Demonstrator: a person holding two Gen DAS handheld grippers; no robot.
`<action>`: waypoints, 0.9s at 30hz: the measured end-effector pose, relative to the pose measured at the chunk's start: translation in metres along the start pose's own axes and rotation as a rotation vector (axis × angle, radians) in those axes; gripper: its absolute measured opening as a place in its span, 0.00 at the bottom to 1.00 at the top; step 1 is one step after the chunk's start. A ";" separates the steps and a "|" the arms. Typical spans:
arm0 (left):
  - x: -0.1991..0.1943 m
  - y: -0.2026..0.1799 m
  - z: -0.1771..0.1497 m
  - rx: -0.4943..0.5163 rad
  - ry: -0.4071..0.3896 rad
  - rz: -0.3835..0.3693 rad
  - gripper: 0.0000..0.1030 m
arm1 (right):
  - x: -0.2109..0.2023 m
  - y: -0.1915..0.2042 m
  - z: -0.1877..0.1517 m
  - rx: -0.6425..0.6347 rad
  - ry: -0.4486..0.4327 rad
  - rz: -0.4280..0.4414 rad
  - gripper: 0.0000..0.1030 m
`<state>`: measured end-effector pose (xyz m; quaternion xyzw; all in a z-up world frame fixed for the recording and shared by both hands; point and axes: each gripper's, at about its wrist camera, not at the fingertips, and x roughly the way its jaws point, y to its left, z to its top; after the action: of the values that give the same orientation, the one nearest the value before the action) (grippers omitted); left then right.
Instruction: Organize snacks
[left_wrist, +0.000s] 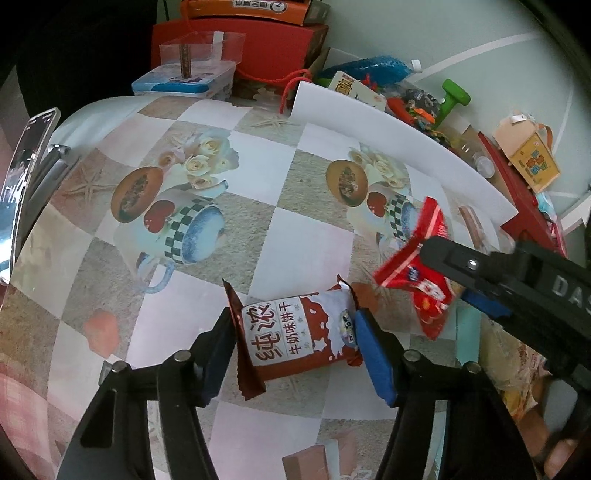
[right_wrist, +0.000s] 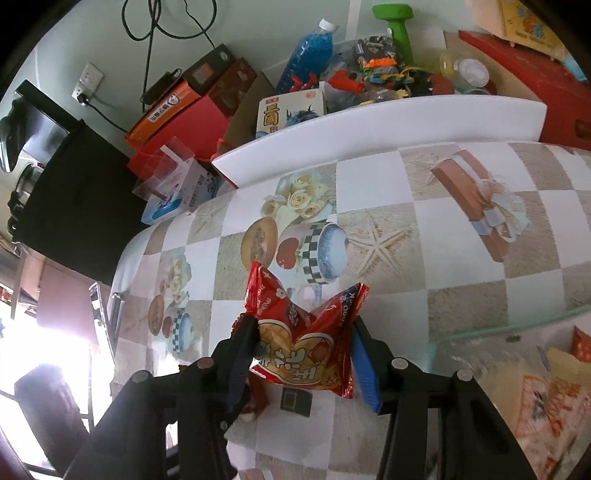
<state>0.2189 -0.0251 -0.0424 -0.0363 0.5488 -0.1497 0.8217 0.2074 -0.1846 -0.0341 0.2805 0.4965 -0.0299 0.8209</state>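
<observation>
Your right gripper (right_wrist: 301, 354) clamps the red snack packet (right_wrist: 310, 350), both pads pressed into its sides so the wrapper crumples and flares above the jaws. In the left wrist view the same packet (left_wrist: 424, 273) hangs off the table, to the right of your left gripper (left_wrist: 295, 343).

Your left gripper straddles the brown-and-white biscuit packet (left_wrist: 299, 336), which lies flat on the patterned tablecloth (left_wrist: 258, 192). The right blue pad (left_wrist: 373, 354) meets the packet's end; the left finger sits at the crimped end, and whether it presses there cannot be told.

To the right of your right gripper stands a clear bin (right_wrist: 491, 328) holding several snack wrappers, orange and yellow, blurred through its wall.

Ahead of both grippers, past a white foam board (right_wrist: 369, 125), an open box (right_wrist: 454, 40) is crammed with toys, a blue bottle (right_wrist: 306, 55) and a green dumbbell (right_wrist: 395, 22).
</observation>
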 end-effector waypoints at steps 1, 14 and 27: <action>-0.001 0.000 -0.001 0.000 0.000 0.004 0.62 | -0.004 0.001 -0.001 -0.001 -0.003 -0.008 0.51; -0.017 0.012 -0.007 -0.019 0.007 0.018 0.61 | -0.054 0.013 -0.022 -0.020 -0.061 -0.037 0.51; -0.049 0.000 -0.020 0.000 -0.018 0.001 0.25 | -0.112 0.008 -0.064 0.018 -0.163 -0.042 0.51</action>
<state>0.1840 -0.0089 -0.0070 -0.0376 0.5413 -0.1490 0.8266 0.1021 -0.1722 0.0403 0.2739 0.4334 -0.0745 0.8553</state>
